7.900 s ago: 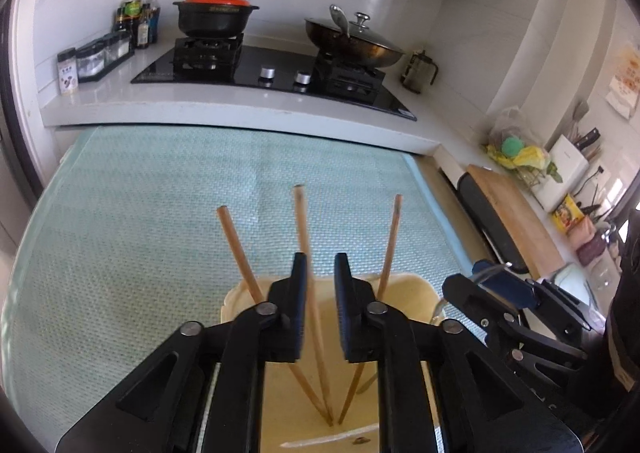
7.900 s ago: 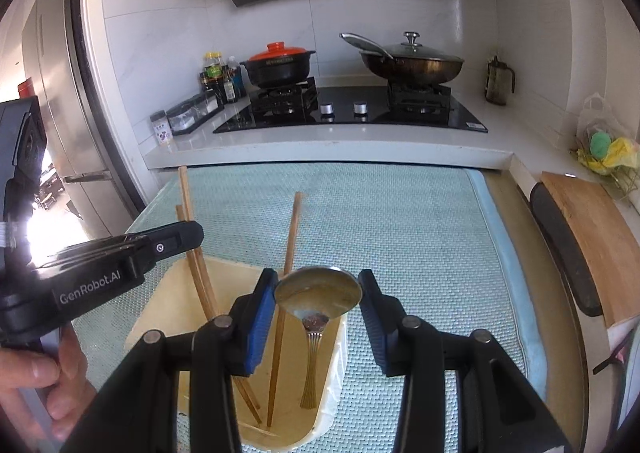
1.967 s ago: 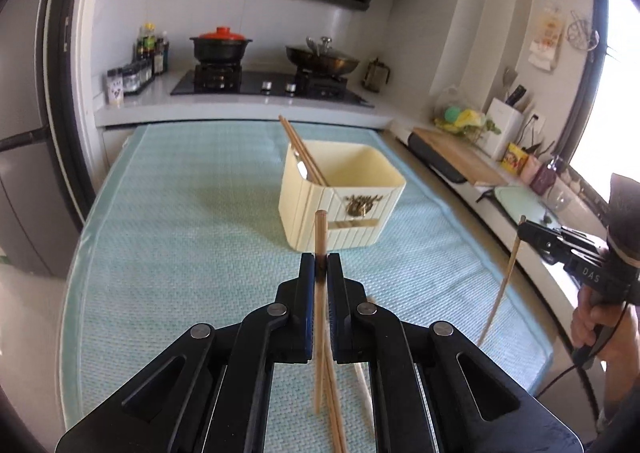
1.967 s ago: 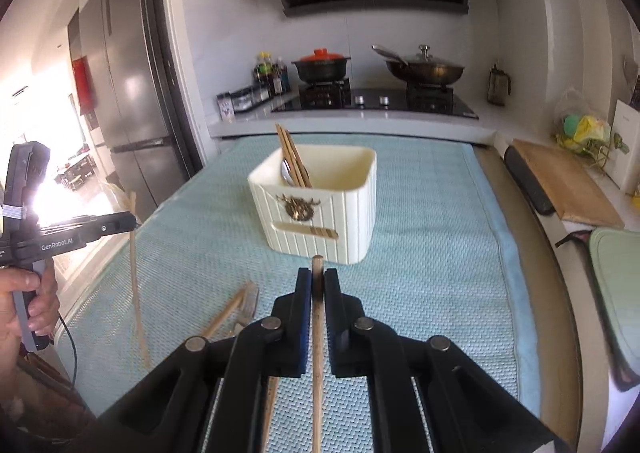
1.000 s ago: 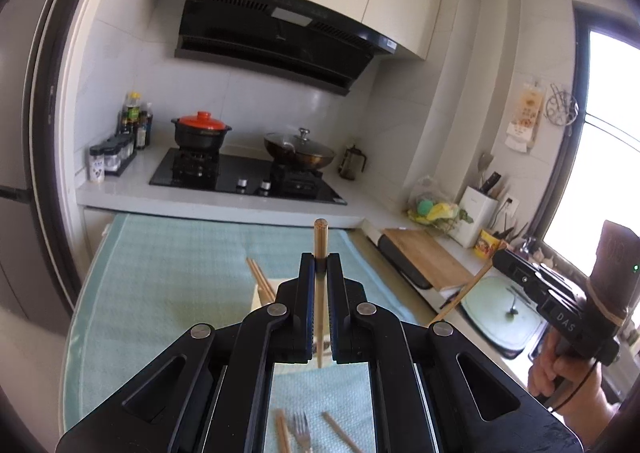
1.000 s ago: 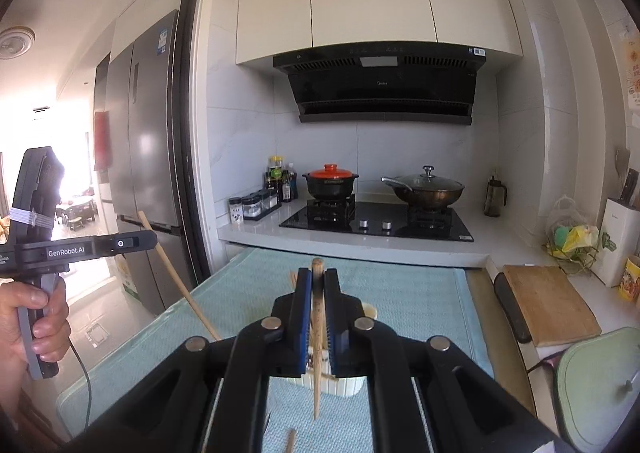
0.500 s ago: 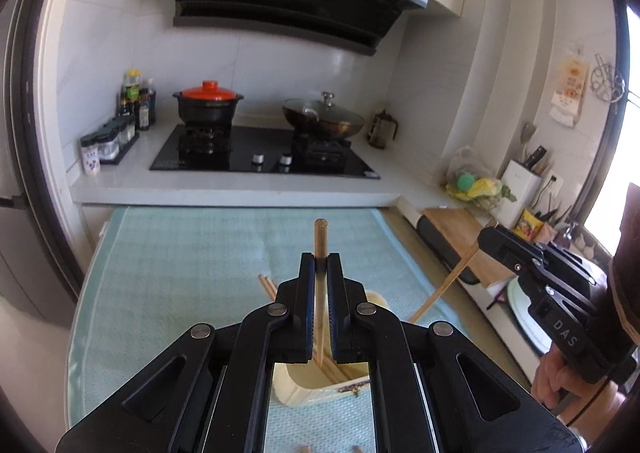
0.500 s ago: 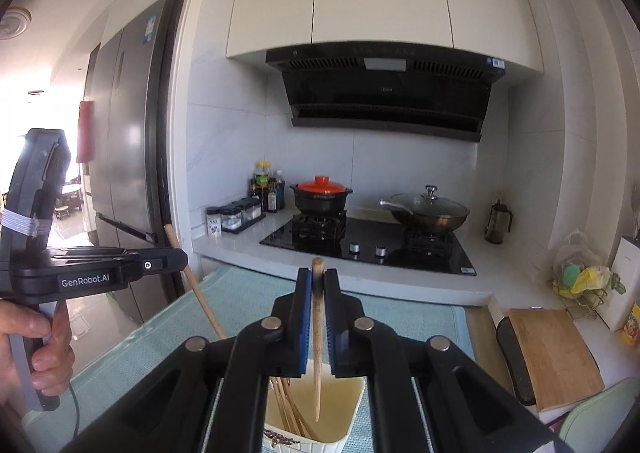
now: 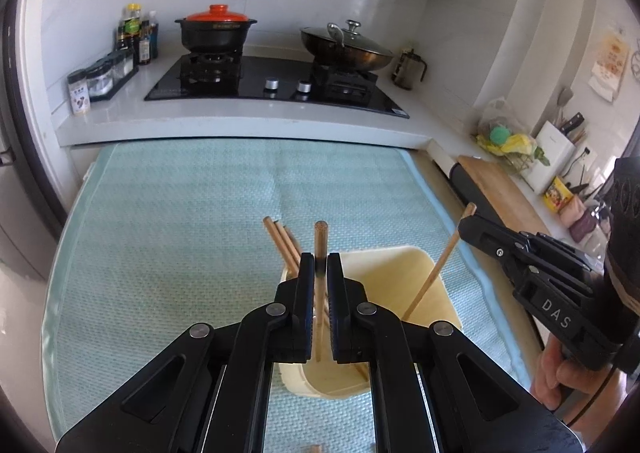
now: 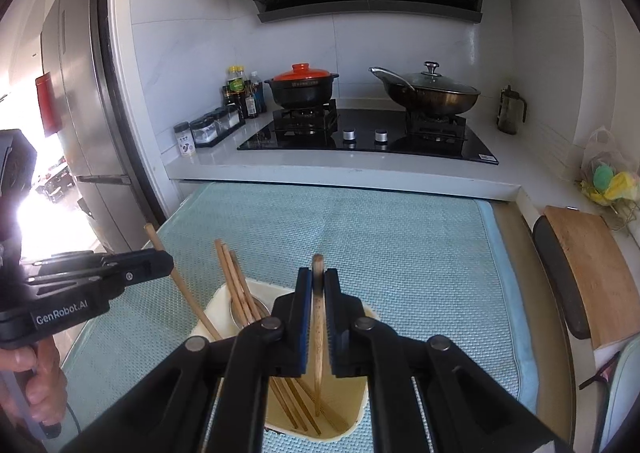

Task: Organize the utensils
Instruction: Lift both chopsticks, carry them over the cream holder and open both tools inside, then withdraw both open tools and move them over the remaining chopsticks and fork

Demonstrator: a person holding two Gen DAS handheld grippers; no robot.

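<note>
**Cream holder, a chopstick over it in each claw**

Cream-coloured plastic forms the utensil holder [image 9: 404,273], which stands on the pale green mat [image 9: 180,221] covering the worktop. Both claws hang directly over its open top.

The left claw [image 9: 321,285] is clamped on a wooden chopstick [image 9: 321,241], held upright, its lower end reaching down inside the holder. The right claw [image 10: 318,305] is likewise closed tight on its own chopstick [image 10: 318,317], which points down into the holder's right-hand part, tip near the bottom.

Inside the holder, several more chopsticks [image 10: 234,277] lean against the left wall, their tops sticking out above the rim. A metal spoon [image 10: 250,311] lies among them, its bowl just visible.

Beyond the mat, a black pot with an orange lid [image 10: 303,87] and a lidded wok [image 10: 430,91] sit on the hob [image 10: 368,137].
</note>
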